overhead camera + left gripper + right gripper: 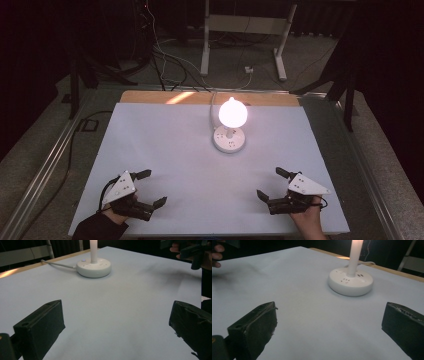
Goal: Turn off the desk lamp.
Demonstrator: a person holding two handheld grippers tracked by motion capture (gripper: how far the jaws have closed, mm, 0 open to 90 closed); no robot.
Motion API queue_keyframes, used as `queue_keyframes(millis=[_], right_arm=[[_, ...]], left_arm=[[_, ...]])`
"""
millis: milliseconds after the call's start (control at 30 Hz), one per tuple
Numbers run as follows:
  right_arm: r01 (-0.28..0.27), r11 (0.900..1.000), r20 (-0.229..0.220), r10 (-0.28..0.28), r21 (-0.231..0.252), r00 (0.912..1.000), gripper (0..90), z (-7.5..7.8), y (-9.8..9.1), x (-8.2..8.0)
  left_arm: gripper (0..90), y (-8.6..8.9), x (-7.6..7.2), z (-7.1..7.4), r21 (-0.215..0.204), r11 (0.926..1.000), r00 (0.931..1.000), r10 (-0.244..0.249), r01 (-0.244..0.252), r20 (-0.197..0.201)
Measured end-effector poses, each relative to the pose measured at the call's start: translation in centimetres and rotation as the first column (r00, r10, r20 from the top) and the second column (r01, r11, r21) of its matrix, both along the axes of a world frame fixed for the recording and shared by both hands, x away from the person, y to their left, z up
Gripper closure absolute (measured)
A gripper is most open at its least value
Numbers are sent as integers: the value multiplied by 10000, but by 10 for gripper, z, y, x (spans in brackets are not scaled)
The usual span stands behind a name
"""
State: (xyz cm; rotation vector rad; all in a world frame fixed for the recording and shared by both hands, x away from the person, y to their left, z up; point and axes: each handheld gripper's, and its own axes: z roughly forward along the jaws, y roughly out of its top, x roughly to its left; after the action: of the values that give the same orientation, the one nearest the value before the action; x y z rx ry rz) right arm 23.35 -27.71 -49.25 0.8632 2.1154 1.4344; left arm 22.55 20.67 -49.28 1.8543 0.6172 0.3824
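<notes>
Left tool resting spread, empty | right tool resting spread, empty | lamp glowing mid-bench | no manipulation showing as begun.

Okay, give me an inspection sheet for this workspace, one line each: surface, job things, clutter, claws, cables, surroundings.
Surface: pale sheet over a wooden table; a strip of wood shows along the far edge.
Job's things: lamp lit, upright on a round white base with sockets, far centre.
Clutter: nothing seen.
Claws: left claw and right claw both open, holding nothing, low over the near edge, well apart from the lamp.
Cables: white cord runs from the base off the far edge; dark cables on the floor beyond.
Surroundings: dark room; white frame legs behind the table.
</notes>
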Motion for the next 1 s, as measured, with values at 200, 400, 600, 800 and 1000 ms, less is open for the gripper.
queue_keyframes(millis=[200,400,600,800,1000], right_arm=[[-129,9992,-348,116,-383,9993,0,-2,1,5],[-153,9994,-222,146,-325,9996,0,-2,3,3],[-259,9996,-482,252,-139,9985,0,-2,2,4],[-250,9996,-512,242,-161,9984,0,1,5,1],[-335,9994,-638,335,7,9974,0,8,10,-3]], left_arm=[[5,-2,1,-1,-4,10000,9999,-88,88,67],[5,0,4,0,-287,9996,10000,-78,79,6],[5,0,5,-2,-434,9989,9999,-150,149,-24],[5,1,1,-1,-380,9990,9997,-222,225,84],[5,-1,-1,-1,-404,9988,9996,-278,282,104]])
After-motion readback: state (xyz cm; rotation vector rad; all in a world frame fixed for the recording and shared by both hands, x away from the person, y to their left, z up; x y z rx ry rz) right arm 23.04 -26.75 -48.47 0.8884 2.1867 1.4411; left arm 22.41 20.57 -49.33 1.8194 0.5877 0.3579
